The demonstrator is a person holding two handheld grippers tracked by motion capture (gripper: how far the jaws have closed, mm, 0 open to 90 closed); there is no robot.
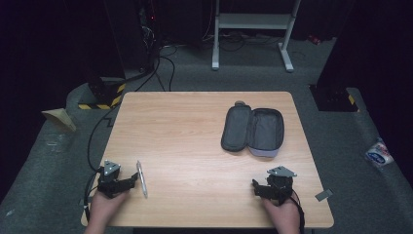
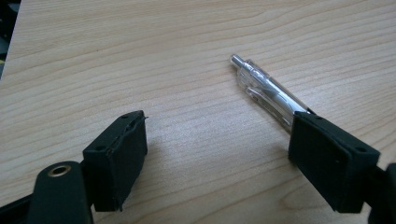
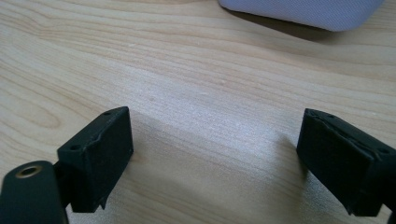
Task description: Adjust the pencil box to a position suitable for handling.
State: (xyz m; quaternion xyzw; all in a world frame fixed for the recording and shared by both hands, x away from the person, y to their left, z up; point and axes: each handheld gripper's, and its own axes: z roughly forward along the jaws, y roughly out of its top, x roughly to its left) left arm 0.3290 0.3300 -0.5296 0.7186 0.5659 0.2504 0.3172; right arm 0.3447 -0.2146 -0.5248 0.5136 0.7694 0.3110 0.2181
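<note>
Pale wood tabletop (image 1: 195, 146), lit from above, dark floor all round. Near left corner: left gripper (image 1: 127, 182), held in a hand (image 1: 104, 207) coming in from the near edge, jaws spread wide and resting low over the wood. Just beside its right jaw, a clear-barrelled pen (image 1: 141, 178) lying flat, pointing near to far. In the left gripper view, same pen (image 2: 266, 91) running out from behind the right-hand jaw, silver end away from the camera; touching that jaw or merely tucked behind it, impossible to say. Nothing between the jaws but bare wood.

Near right corner: right gripper (image 1: 256, 187), in the other hand (image 1: 285, 217), likewise spread wide, gripping nothing. Right gripper view: two black jaws well apart over bare grain, pale grey edge of the pencil case (image 3: 299, 11) at the far top.

Far right of the table: dark pencil case (image 1: 253, 130), unzipped and folded open, both halves facing up, inside apparently bare, well apart from the pen.

Likely step in hand: lining up to pick the pen, probably to carry it across to the open case. Nothing gripped yet.

Next move, by this reading: shift the left gripper a little right so the barrel sits between the jaws rather than outside one, then lower and close across the barrel near its middle. Slim, smooth, round barrel, so apt to roll or skid away if nudged by one jaw first; square approach and even closing called for.
</note>
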